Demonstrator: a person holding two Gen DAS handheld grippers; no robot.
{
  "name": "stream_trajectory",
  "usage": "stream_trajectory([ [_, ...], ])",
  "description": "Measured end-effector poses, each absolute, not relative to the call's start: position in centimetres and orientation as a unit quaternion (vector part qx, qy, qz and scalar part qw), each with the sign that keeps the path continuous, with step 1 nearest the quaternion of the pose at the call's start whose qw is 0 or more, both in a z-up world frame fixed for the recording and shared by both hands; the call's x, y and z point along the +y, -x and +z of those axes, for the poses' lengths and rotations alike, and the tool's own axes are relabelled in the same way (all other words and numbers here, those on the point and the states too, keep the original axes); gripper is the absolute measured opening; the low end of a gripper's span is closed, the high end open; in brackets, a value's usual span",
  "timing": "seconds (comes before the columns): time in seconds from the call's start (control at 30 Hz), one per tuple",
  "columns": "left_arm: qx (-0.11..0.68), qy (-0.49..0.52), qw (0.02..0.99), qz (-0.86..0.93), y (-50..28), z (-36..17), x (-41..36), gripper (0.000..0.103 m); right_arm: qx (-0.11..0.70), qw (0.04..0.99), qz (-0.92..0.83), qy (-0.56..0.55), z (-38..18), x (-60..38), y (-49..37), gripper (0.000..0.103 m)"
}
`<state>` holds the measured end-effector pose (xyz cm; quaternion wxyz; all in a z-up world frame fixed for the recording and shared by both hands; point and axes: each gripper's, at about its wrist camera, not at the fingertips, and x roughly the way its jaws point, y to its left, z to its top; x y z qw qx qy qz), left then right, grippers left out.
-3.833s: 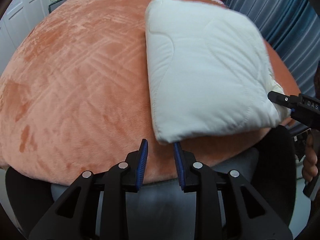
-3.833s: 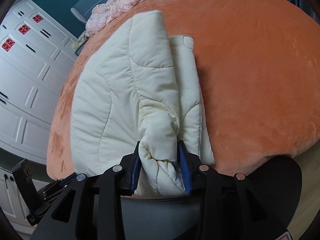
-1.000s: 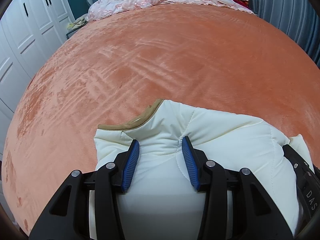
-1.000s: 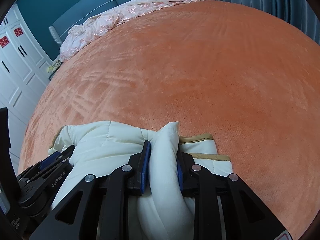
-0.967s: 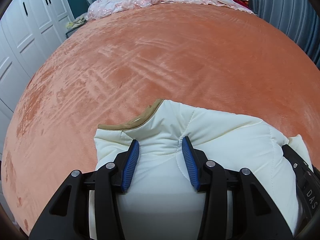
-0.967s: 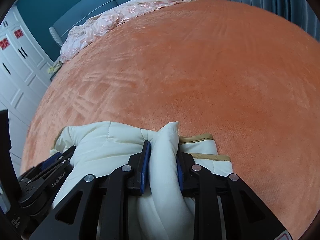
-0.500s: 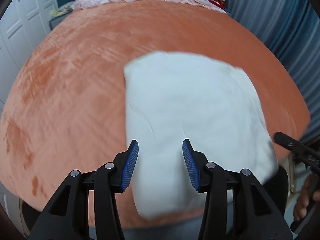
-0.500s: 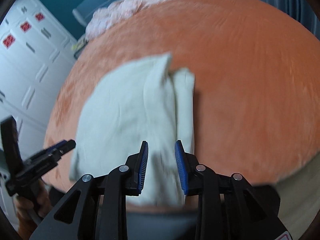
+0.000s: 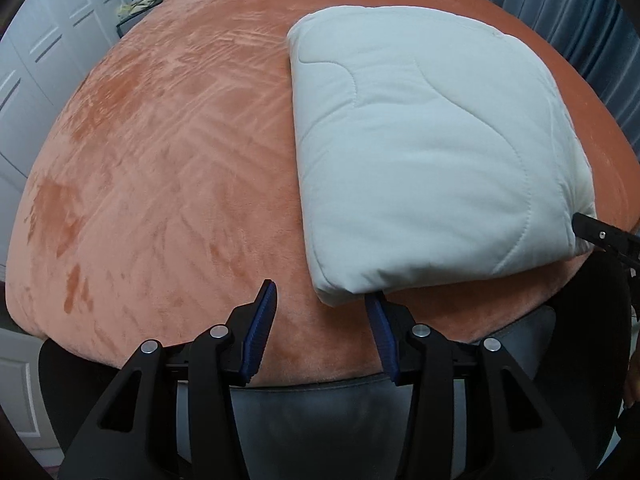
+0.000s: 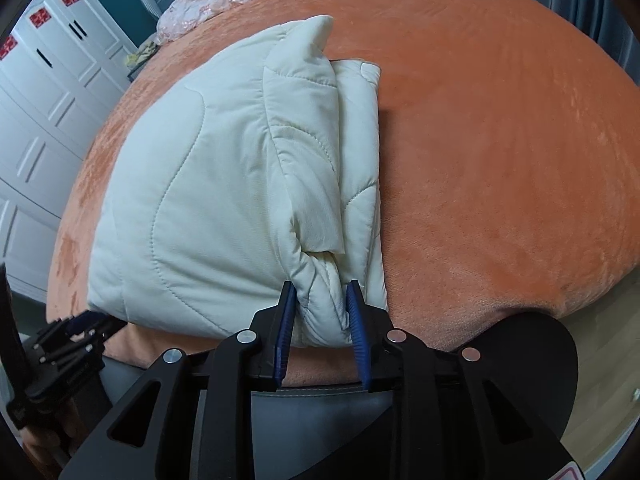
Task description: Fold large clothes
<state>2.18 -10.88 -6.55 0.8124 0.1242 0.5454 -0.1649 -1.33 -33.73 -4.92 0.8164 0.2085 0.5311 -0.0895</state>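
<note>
We see our left gripper (image 9: 320, 300) open wide, with its 2 blue pads (image 9: 260, 330) apart. A folded white puffy coat (image 9: 428, 160) lies on the orange blanket (image 9: 160, 160). Its near corner sits just past the right pad. The tip of our right gripper (image 9: 604, 236) touches the coat's right edge.
</note>
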Motion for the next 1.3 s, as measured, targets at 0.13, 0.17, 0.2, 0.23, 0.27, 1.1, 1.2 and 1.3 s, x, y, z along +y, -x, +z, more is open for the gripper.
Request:
stream_trajectory([
  [0.13,0.554,-0.129,0.808,-0.156,-3.3,-7.8,-11.4,0.045,0.539,0.816,-0.101,-0.181,-5.0,-33.1,0.7,0.024],
  [0.17,0.556,-0.128,0.807,-0.153,-3.4,-8.1,-11.4,0.045,0.542,0.816,-0.104,-0.173,-5.0,-32.9,0.5,0.024],
  [0.2,0.559,-0.125,0.806,-0.150,-3.5,-8.3,-11.5,0.045,0.544,0.816,-0.107,-0.166,-5.1,-32.7,0.4,0.024],
  [0.23,0.561,-0.125,0.805,-0.148,-3.5,-8.4,-11.6,0.045,0.546,0.815,-0.110,-0.157,-5.2,-32.6,0.2,0.024],
  [0.27,0.560,-0.129,0.805,-0.146,-3.6,-8.5,-11.7,0.045,0.549,0.815,-0.113,-0.147,-5.4,-32.3,0.0,0.023],
  [1.1,0.550,-0.174,0.807,-0.128,-3.5,-9.8,-13.4,0.046,0.559,0.813,-0.111,-0.121,-7.1,-31.7,-1.9,0.023],
  [1.2,0.548,-0.181,0.807,-0.129,-3.3,-9.7,-13.6,0.046,0.550,0.818,-0.100,-0.138,-7.2,-32.4,-1.4,0.026],
  [1.3,0.563,-0.146,0.796,-0.167,-3.3,-7.8,-12.2,0.044,0.534,0.819,-0.082,-0.194,-6.0,-34.2,0.1,0.029],
])
